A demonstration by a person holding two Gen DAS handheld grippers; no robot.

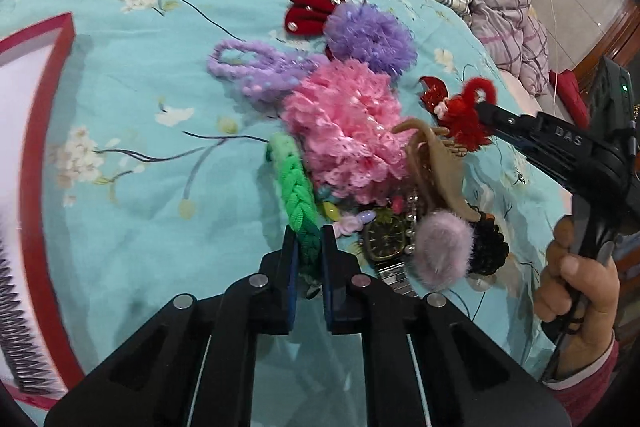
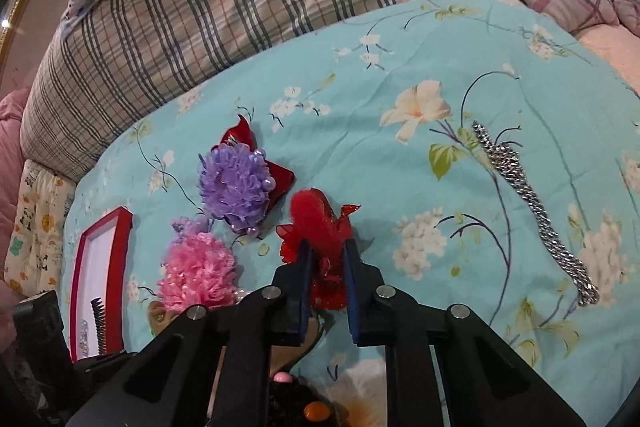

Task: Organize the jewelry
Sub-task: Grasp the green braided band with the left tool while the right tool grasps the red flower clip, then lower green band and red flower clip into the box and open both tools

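In left wrist view, on the bed's blue floral sheet point(image 1: 132, 115), the left gripper point(image 1: 309, 247) had its jaws clenched on the green braided hair tie point(image 1: 294, 193), prob. to pull it free of the pile w/ pink scrunchie point(image 1: 344, 131) & watch point(image 1: 384, 241); red tray point(image 1: 52, 67) waited at left.

In right wrist view, the right gripper point(image 2: 326, 263) pinched the red fuzzy clip point(image 2: 320, 231), lifted clear; silver chain point(image 2: 532, 203) lay well apart.
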